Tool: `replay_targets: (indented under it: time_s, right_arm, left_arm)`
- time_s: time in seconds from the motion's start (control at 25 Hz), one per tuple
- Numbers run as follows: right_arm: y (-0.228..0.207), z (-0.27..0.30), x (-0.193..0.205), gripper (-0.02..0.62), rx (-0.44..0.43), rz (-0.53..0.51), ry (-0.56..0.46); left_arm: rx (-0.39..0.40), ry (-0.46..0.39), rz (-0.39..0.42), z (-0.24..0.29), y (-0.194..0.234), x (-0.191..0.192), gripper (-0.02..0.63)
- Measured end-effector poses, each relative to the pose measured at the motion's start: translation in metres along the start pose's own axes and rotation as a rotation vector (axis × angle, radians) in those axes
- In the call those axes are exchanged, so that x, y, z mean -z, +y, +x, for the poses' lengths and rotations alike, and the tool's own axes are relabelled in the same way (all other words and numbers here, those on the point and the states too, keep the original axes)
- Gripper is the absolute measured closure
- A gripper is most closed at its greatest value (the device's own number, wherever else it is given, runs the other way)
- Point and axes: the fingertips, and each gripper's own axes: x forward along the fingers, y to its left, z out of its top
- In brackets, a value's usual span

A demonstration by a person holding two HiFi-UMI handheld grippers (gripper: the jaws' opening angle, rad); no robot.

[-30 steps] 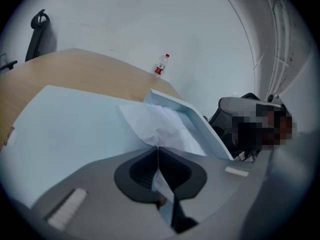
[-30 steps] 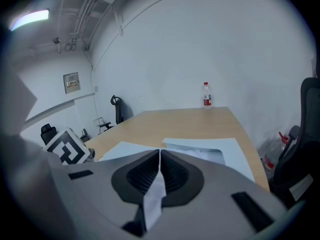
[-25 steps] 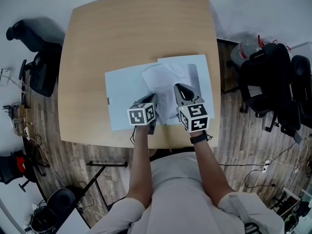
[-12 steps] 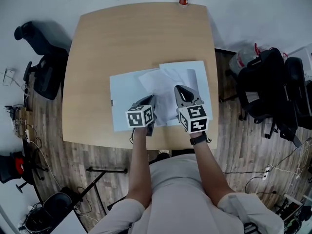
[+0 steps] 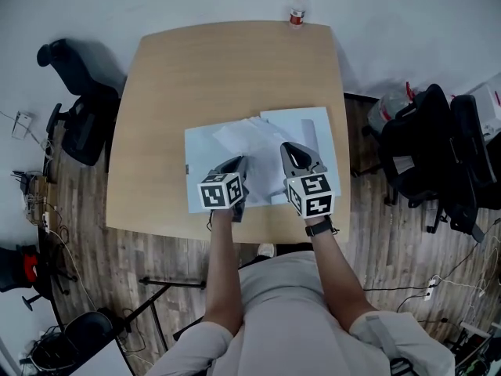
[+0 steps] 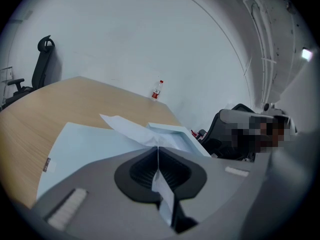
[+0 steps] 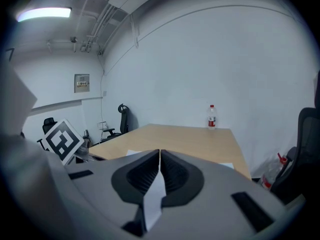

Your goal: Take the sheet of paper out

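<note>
A white sheet of paper [image 5: 249, 141] rises crumpled off an open light-blue folder [image 5: 202, 157] on the wooden table [image 5: 219, 77]. My left gripper [image 5: 238, 168] is shut on the sheet's near left edge, and my right gripper [image 5: 292, 150] is shut on its near right edge. In the left gripper view the sheet [image 6: 126, 127] runs out ahead of the closed left gripper [image 6: 158, 150], over the folder [image 6: 82, 144]. In the right gripper view a strip of the paper [image 7: 154, 195] is pinched in the right gripper [image 7: 160, 155].
A water bottle [image 5: 297, 8] stands at the table's far edge, also seen as the bottle [image 7: 212, 116]. Black office chairs [image 5: 78, 116] stand on the left, and a black chair with bags [image 5: 438, 147] on the right. The person's body fills the near side.
Both grippers have risen a little with the sheet still pinched, and the sheet stands higher off the folder. The head view has shifted, showing more of the far wall.
</note>
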Motion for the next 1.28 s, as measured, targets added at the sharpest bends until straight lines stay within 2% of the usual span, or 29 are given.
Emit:
replay_targets:
  time_s: [0.28,0.68,1.08,1.28]
  right_arm:
    - [0.013,-0.005,-0.016,0.581,-0.007,-0.009,-0.039]
    - [0.017,-0.027,-0.045,0.581,0.016,-0.024,-0.117]
    - [0.019,-0.054,-0.065,0.581,0.043,-0.037,-0.185]
    - [0.018,-0.066,-0.070,0.581,0.055,-0.033,-0.211]
  left_arm:
    - [-0.003,-0.050,0.052,-0.022,-0.005,-0.022,0.594]
    - [0.018,-0.134,0.157,-0.049,-0.036,-0.058,0.594]
    - [0.019,-0.218,0.218,-0.074,-0.065,-0.084,0.594]
    - [-0.018,-0.253,0.300,-0.085,-0.077,-0.094,0.594]
